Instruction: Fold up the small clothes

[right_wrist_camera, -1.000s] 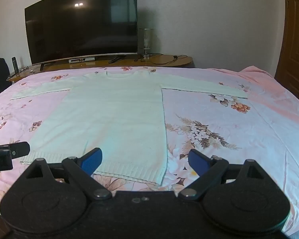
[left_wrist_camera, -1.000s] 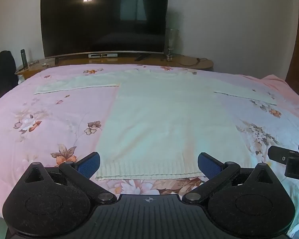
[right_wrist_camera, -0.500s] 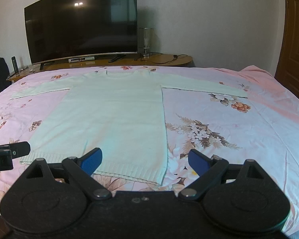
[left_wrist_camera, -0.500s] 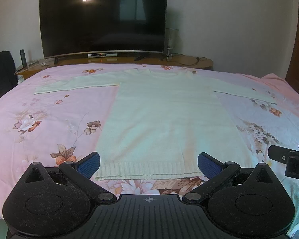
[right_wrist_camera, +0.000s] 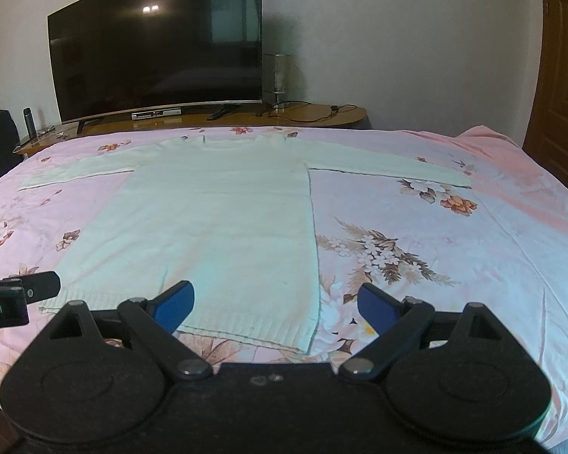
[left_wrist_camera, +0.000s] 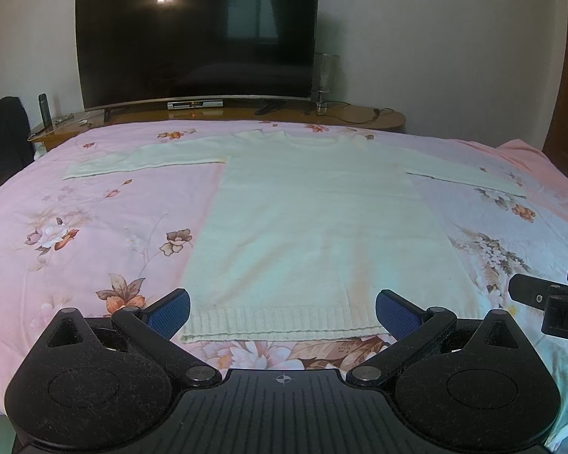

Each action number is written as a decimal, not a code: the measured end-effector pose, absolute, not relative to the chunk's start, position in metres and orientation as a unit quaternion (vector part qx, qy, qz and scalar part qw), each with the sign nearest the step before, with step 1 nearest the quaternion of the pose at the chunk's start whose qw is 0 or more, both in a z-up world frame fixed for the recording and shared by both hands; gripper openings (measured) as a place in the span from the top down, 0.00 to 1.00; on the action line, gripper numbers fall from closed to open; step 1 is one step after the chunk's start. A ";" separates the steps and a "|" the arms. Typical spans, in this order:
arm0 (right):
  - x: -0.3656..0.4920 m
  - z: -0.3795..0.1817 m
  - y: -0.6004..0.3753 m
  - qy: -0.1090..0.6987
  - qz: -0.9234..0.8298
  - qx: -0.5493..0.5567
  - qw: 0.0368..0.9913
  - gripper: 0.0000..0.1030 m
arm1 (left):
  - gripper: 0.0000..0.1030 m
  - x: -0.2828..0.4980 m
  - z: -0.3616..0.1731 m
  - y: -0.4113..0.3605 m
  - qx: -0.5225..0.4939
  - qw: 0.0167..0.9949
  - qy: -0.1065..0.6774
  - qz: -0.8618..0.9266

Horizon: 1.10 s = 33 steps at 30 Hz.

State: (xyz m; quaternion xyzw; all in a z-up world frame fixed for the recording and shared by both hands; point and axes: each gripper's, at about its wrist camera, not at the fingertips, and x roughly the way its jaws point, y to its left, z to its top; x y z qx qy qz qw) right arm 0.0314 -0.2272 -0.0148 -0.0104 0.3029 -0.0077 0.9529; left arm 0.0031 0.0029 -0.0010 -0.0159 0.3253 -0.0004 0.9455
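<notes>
A cream knitted sweater point(left_wrist_camera: 314, 219) lies flat on the pink floral bedspread point(left_wrist_camera: 75, 234), sleeves spread to both sides, ribbed hem toward me. It also shows in the right wrist view point(right_wrist_camera: 216, 219). My left gripper point(left_wrist_camera: 283, 312) is open and empty, hovering just before the hem, jaws wide. My right gripper point(right_wrist_camera: 274, 308) is open and empty near the hem's right corner. Each gripper's side shows at the edge of the other's view: the right one point(left_wrist_camera: 549, 302), the left one point(right_wrist_camera: 15, 295).
A large dark TV point(left_wrist_camera: 197, 34) stands on a wooden console point(left_wrist_camera: 246, 113) behind the bed. A glass lamp point(left_wrist_camera: 323, 75) and cables sit on the console. A dark chair point(left_wrist_camera: 3, 136) is at far left, a wooden door point(right_wrist_camera: 560, 87) at right.
Both grippers stay almost still; the views shift only very slightly. The sweater has not moved.
</notes>
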 end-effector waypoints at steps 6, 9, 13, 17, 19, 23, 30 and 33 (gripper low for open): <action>0.032 -0.015 -0.227 0.302 -0.008 -0.011 0.953 0.10 | 0.00 0.004 -0.001 0.002 -0.017 0.945 0.326 -0.002; 0.031 -0.015 -0.227 0.302 -0.008 -0.011 0.953 0.10 | 0.00 0.004 -0.002 0.002 -0.016 0.945 0.326 -0.002; 0.031 -0.015 -0.228 0.302 -0.008 -0.012 0.953 0.10 | 0.00 0.004 -0.002 0.001 -0.015 0.945 0.326 -0.001; 0.032 -0.015 -0.227 0.302 -0.006 -0.012 0.953 0.10 | 0.00 0.003 -0.002 0.001 -0.015 0.946 0.325 0.001; 0.032 -0.014 -0.226 0.302 -0.005 -0.013 0.953 0.10 | 0.00 0.003 -0.002 0.001 -0.015 0.945 0.326 0.001; 0.032 -0.014 -0.226 0.302 -0.005 -0.013 0.953 0.10 | 0.00 0.003 -0.001 0.001 -0.016 0.945 0.326 0.001; 0.032 -0.014 -0.225 0.303 -0.005 -0.013 0.953 0.10 | 0.00 0.004 -0.002 -0.001 -0.013 0.945 0.326 0.001; 0.032 -0.014 -0.226 0.302 -0.005 -0.013 0.953 0.10 | 0.00 0.004 -0.002 -0.001 -0.014 0.945 0.327 0.001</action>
